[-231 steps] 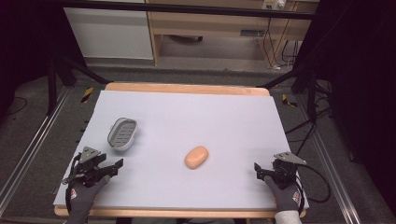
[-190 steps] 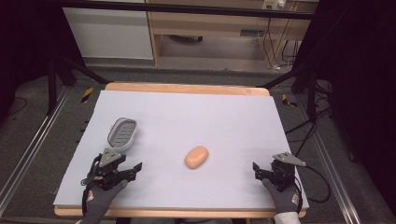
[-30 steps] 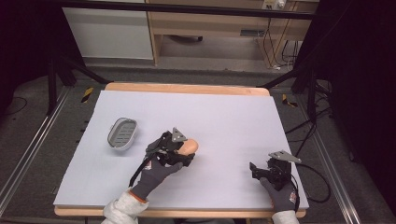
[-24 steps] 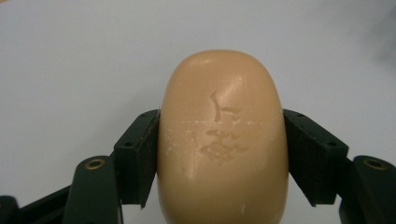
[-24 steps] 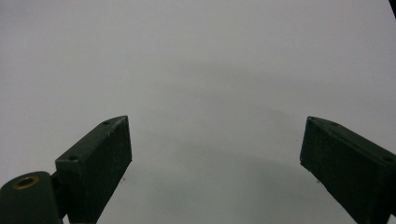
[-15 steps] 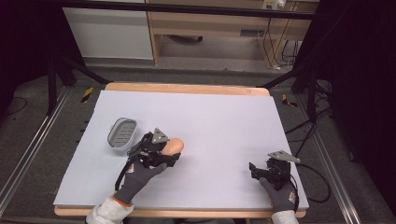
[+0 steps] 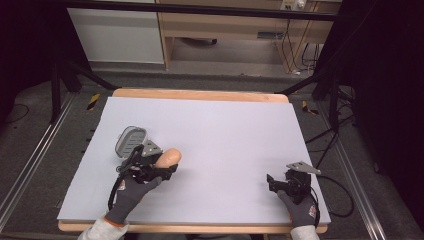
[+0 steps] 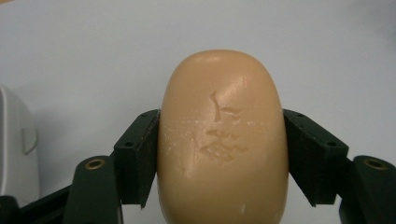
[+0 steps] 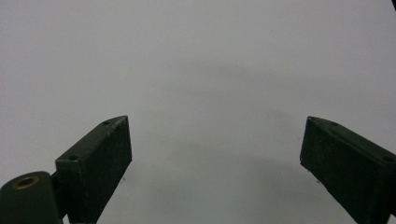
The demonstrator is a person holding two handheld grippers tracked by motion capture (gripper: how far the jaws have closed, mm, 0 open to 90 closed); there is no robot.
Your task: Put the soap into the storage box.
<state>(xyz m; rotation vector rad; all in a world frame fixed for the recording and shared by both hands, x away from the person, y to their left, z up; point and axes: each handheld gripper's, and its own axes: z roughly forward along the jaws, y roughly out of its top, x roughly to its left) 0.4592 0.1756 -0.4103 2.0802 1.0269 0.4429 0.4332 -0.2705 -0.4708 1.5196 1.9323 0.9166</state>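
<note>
A tan soap bar (image 8: 222, 140) is pinched in the left gripper (image 7: 162, 167) at lower left, just beside the grey soap dish (image 7: 130, 140), placement judged outstanding; the right gripper (image 7: 272, 181) is held spread, empty, at lower right.

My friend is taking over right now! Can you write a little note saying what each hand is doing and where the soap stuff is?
Left gripper: fingers shut on both sides of the tan soap bar.
Right gripper: open, nothing between the fingers, at the table's near right.
Soap dish: just beyond the left gripper, nothing in it as far as the high view shows.
Done: soap gripped.
Left, probably: set the soap in the dish and let go.
</note>
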